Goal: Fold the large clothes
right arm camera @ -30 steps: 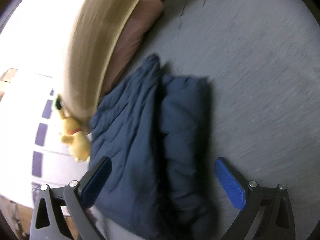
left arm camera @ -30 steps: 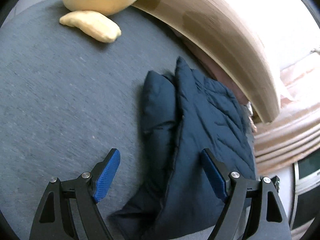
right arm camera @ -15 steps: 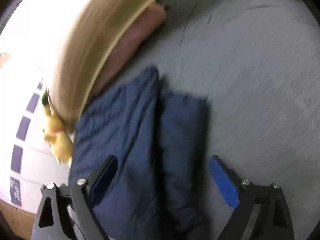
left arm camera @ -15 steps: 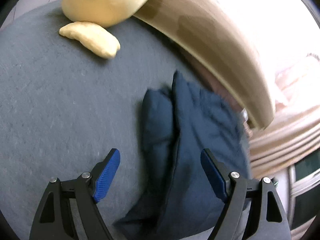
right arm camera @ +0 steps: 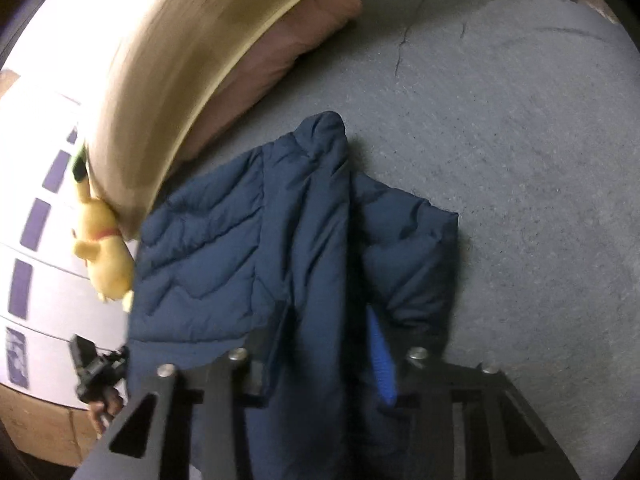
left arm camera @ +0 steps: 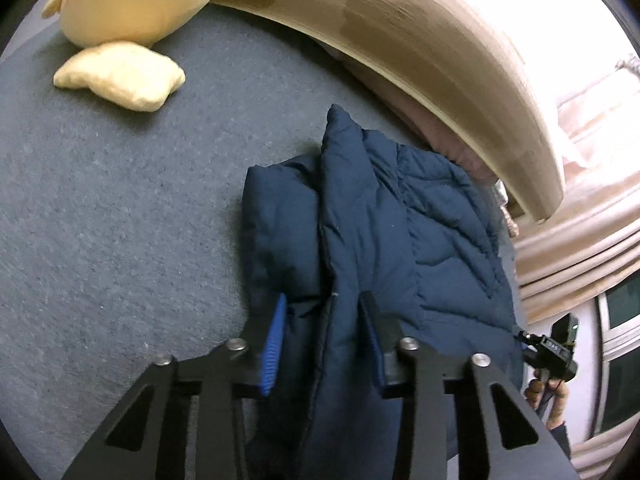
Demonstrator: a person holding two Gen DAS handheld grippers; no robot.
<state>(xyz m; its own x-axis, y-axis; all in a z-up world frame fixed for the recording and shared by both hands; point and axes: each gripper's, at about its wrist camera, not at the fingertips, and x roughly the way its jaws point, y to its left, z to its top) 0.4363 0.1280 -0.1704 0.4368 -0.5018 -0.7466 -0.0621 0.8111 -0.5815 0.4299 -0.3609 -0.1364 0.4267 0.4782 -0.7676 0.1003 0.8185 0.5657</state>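
1. Jacket [left arm camera: 372, 216], navy and quilted, lies on grey bedding [left arm camera: 120, 220], already doubled lengthwise; it stretches forward from both grippers.
2. Left gripper [left arm camera: 324, 340]: jaws closed in on a thick fold of the near edge, clamping several layers, probably so they lift together.
3. Right gripper [right arm camera: 332, 344]: likewise pinched on the same near edge, fabric bunched between its pads.
4. Two-point hold suggests a coming fold of near edge toward far end.
5. Plush toy [left arm camera: 132, 12] sits far ahead-left of left gripper; headboard [left arm camera: 400, 40] curves ahead-right, pillow [right arm camera: 280, 52] beneath it.
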